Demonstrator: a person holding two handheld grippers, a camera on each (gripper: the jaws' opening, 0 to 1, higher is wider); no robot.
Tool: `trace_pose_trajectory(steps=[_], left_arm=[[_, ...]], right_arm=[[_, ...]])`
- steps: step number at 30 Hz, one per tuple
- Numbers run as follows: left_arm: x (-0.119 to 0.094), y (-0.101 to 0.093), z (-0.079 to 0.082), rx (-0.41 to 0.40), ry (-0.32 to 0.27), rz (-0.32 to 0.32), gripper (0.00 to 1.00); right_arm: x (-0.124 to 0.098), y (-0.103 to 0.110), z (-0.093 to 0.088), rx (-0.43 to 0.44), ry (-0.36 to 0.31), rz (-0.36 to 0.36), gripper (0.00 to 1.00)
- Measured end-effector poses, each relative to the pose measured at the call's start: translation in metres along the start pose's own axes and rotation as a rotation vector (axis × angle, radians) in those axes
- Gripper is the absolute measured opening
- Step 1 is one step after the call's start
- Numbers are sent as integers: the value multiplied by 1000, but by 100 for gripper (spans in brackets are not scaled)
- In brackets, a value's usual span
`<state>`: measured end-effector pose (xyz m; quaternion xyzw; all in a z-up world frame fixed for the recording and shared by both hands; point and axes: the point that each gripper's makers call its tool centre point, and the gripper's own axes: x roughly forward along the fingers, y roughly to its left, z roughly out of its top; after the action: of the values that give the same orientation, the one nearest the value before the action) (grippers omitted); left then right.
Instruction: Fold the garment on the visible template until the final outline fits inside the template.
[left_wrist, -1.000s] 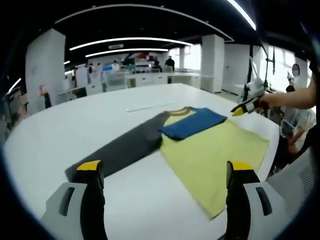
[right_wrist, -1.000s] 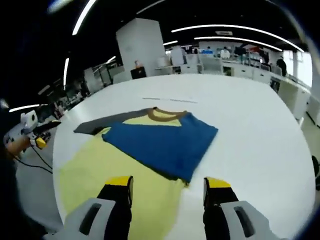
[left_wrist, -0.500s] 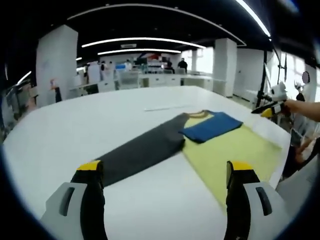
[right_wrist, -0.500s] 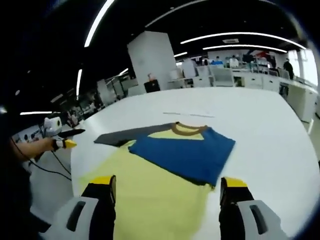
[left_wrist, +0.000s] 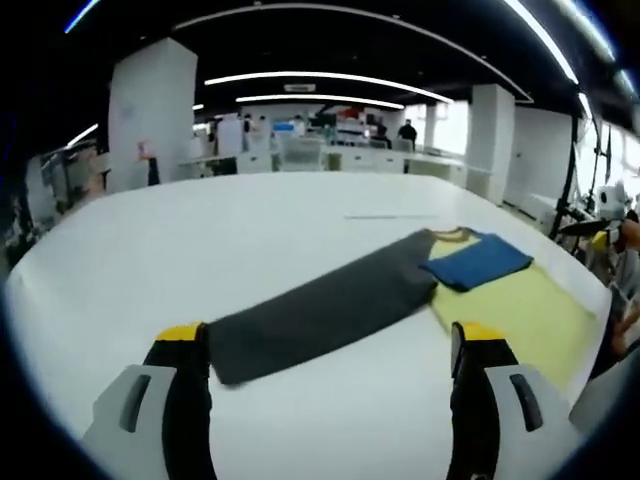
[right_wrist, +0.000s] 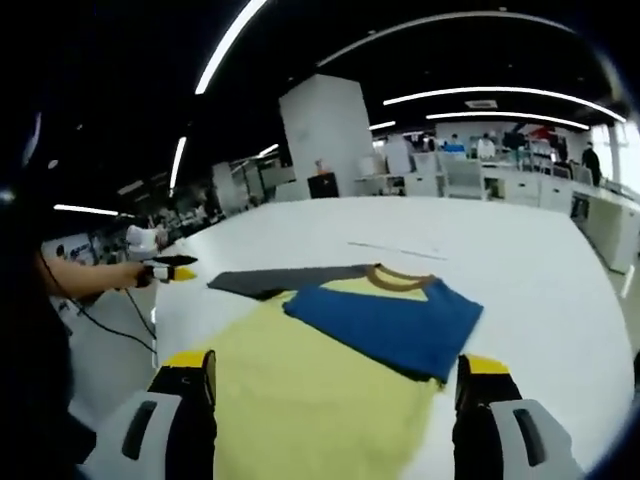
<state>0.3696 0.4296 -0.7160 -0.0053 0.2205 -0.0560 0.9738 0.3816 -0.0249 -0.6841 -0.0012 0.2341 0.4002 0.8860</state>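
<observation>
Yellow garment (right_wrist: 310, 385) lies flat on the white table (left_wrist: 200, 240), blue sleeve (right_wrist: 395, 325) folded across; left gripper (left_wrist: 325, 345) and right gripper (right_wrist: 335, 375), both spread empty, should next fold the grey sleeve (left_wrist: 320, 310)

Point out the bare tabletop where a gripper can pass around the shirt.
Bare white table lies beyond the grey sleeve and past the blue sleeve and collar. It is crowded at the yellow body, which reaches the near edge.
</observation>
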Motion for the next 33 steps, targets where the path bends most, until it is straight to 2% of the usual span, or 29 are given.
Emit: trace_pose_trajectory(steps=[3, 10, 13, 16, 17, 18, 21, 25, 29, 33], left_arm=[[4, 14, -6, -6, 18, 48, 94], [10, 34, -16, -43, 45, 108, 85], [11, 44, -27, -47, 92, 164, 76], [12, 52, -34, -85, 112, 198, 66], [10, 59, -39, -91, 134, 235, 62], [11, 61, -40, -93, 135, 243, 60], [10, 63, -42, -126, 132, 275, 51], [9, 60, -46, -109, 145, 308, 40], [9, 62, -55, -165, 152, 338, 28], [9, 65, -61, -178, 163, 355, 22]], right_arm=[[-2, 3, 1, -28, -8, -7, 99], [-5, 5, 5, -50, -39, 0, 99], [-7, 5, 3, -57, -36, -7, 99], [-9, 6, 1, -56, -34, -21, 99], [-10, 5, 1, -57, -37, -25, 99], [-11, 5, 1, -55, -39, -30, 98], [-14, 0, 0, -51, -41, -45, 97], [-16, -3, -3, -36, -37, -63, 94], [-16, -5, -6, -26, -34, -75, 92], [-18, -7, -7, -22, -34, -83, 90]])
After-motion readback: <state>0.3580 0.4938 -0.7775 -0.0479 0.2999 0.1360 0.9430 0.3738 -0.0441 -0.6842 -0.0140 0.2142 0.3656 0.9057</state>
